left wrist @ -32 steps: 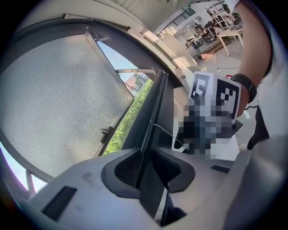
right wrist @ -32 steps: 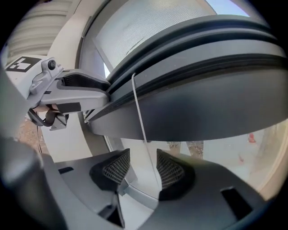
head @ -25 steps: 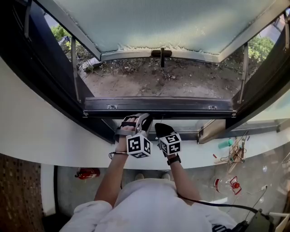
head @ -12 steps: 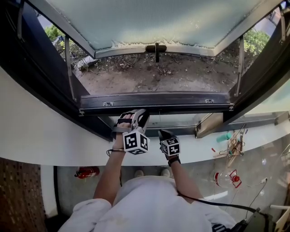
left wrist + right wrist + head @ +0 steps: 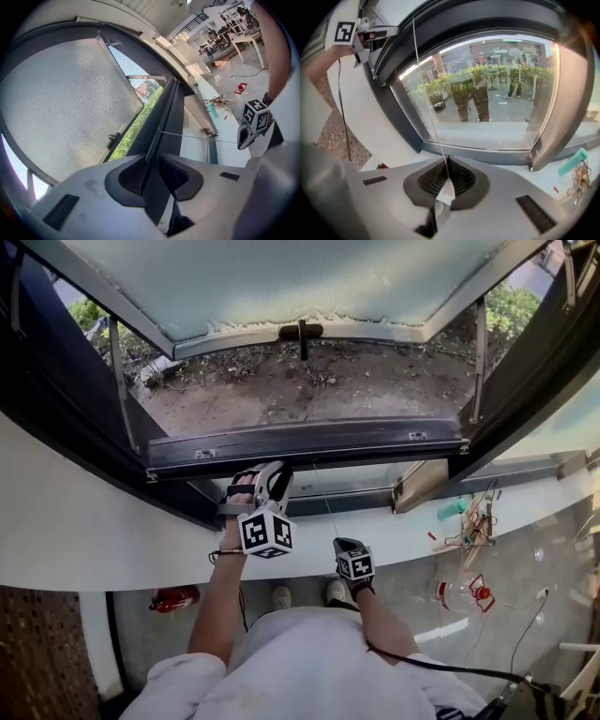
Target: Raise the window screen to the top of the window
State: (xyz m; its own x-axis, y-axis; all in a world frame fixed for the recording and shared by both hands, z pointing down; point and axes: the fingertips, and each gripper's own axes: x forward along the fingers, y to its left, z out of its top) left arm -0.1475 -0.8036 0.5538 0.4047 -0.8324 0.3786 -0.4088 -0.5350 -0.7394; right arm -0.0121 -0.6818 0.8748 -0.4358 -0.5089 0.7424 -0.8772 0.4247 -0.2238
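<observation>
Window screen rail [image 5: 309, 444] spans lower edge of opening; mesh hard to make out. Left gripper [image 5: 151, 163] jaws clamp rail edge. Right gripper [image 5: 446, 161] jaws closed on thin cord [image 5: 423, 70], upper end indistinct.

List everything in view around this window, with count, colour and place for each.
Window sash: one, pale pane in a grey frame, swung outward at top.
Sash handle: one, dark, on the sash's lower edge.
Screen rail: one, black, across the opening.
Pull cord: one, thin, white, running from the rail to the right gripper.
Sill: one, white, below the rail.
Teal object: one, on the sill at right.
Wire tangle: one, beside the teal object.
Fire extinguisher: one, red, on the floor at left.
Bottle: one, clear with red parts, on the floor at right.
Left gripper: grey, closed on the screen rail.
Right gripper: grey, closed on the pull cord.
</observation>
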